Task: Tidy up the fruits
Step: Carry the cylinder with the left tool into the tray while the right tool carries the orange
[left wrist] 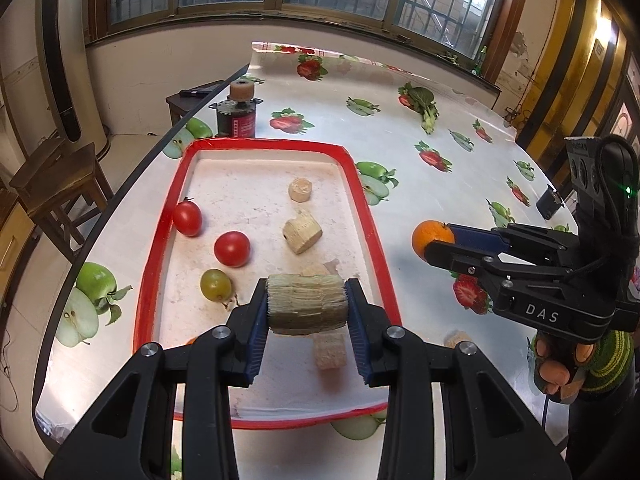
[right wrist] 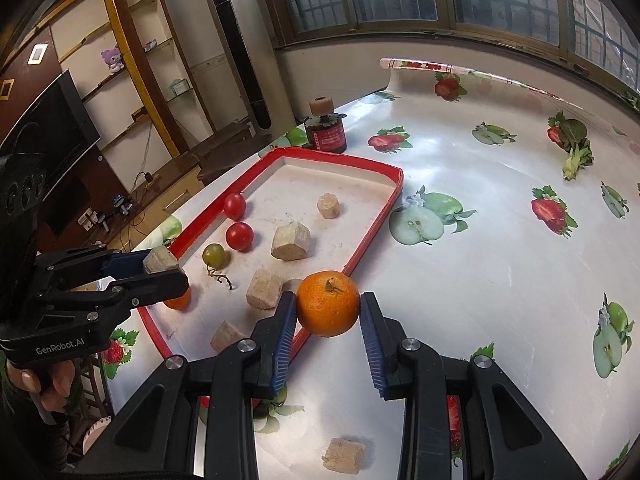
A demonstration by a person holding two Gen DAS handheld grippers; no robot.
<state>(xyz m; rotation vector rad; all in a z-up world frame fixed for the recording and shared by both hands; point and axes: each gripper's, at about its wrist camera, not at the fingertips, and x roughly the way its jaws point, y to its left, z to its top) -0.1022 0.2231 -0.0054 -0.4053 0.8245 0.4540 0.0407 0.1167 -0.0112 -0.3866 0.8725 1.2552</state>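
Nearest to us in the left wrist view, the left gripper [left wrist: 307, 310] is clenched on a pale, ridged cylindrical chunk of cut sugarcane [left wrist: 307, 304], with a blue pad pressed to each flat end. Its long axis runs from nine o'clock to three o'clock, and it hangs above the near part of a red-rimmed white rectangular tray [left wrist: 152, 280].

Inside that tray we see two red cherry tomatoes [left wrist: 232, 249] toward ten o'clock of the held chunk. A green grape [left wrist: 216, 285] with a short stem sits at nine o'clock. Two more pale cane chunks [left wrist: 303, 235] lie at twelve o'clock. Another pale piece lies below the held one at six o'clock.

In the right wrist view, the right gripper [right wrist: 328, 310] is clenched on a round orange tangerine [right wrist: 328, 304], its blue pads touching both sides. The fruit's green stem stub points up and toward the camera. The tangerine is just outside the tray's near right rim, over the white fruit-printed tablecloth [right wrist: 480, 280]. We cannot tell whether it touches the cloth.

A dark cylindrical jar with a cork stopper [right wrist: 326, 132] stands beyond the tray at twelve o'clock.
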